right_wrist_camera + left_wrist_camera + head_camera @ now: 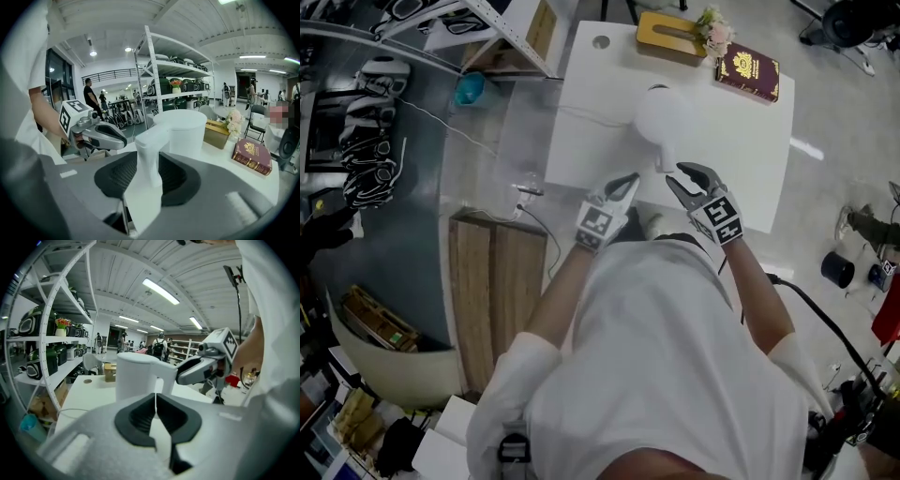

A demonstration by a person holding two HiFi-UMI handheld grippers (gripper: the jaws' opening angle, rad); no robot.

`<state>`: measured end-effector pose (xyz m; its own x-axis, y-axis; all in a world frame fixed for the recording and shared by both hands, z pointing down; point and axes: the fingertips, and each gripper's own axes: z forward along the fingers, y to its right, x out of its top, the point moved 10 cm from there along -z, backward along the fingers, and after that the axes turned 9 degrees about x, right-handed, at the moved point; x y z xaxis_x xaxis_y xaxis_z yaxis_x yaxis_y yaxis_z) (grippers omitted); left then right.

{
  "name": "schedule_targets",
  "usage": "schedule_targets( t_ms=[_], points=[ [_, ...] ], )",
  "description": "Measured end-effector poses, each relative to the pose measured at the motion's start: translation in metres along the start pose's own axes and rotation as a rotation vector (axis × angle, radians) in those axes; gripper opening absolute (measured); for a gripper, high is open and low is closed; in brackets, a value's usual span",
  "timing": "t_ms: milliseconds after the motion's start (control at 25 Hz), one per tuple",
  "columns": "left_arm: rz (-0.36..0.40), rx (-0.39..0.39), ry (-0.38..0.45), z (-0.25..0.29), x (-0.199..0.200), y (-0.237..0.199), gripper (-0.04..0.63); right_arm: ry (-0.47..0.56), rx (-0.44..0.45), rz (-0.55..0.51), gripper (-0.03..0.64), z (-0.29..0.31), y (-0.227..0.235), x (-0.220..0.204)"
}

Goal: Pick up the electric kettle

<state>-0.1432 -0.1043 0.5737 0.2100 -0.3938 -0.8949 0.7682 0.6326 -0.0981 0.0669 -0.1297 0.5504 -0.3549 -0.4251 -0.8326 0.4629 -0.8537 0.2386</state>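
Note:
A white electric kettle (661, 114) stands on the white table (741, 159), its handle (666, 159) turned toward me. My right gripper (682, 176) is open at the near side of the kettle. In the right gripper view the handle (150, 154) stands upright between the two dark pads (180, 176), which do not squeeze it. My left gripper (630, 178) hovers just left of the handle; its pads meet along a thin slit (156, 401) with nothing in them, and the kettle (136, 376) rises right behind its tips.
At the table's far edge lie a yellow tissue box (670, 36), a small bunch of flowers (714, 28) and a dark red book (748, 73). A thin white cable (581, 114) runs off the table's left side. A wooden bench (497, 300) stands lower left.

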Motion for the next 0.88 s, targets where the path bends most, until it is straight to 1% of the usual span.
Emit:
schedule_targets(
  t_ms=[160, 320, 520, 640, 760, 880],
  points=[
    [-0.021, 0.004, -0.024, 0.007, -0.007, -0.012, 0.008, -0.052, 0.043, -0.028, 0.164, 0.017, 0.005, 0.002],
    [-0.026, 0.002, -0.022, 0.016, -0.013, -0.022, 0.008, -0.08, 0.082, -0.041, 0.186, 0.028, 0.01, 0.004],
    [-0.024, -0.009, -0.045, 0.023, -0.019, -0.029, 0.007, -0.107, 0.115, -0.066, 0.186, 0.04, 0.014, 0.004],
    [-0.023, -0.003, -0.026, 0.029, -0.021, -0.033, 0.008, -0.122, 0.141, -0.076, 0.186, 0.047, 0.017, 0.003],
    [-0.037, 0.002, -0.056, 0.03, -0.024, -0.04, 0.008, -0.14, 0.165, -0.094, 0.182, 0.054, 0.02, 0.003],
    [-0.034, 0.0, -0.077, 0.029, -0.028, -0.047, 0.006, -0.157, 0.188, -0.11, 0.16, 0.06, 0.021, 0.004]
  ],
)
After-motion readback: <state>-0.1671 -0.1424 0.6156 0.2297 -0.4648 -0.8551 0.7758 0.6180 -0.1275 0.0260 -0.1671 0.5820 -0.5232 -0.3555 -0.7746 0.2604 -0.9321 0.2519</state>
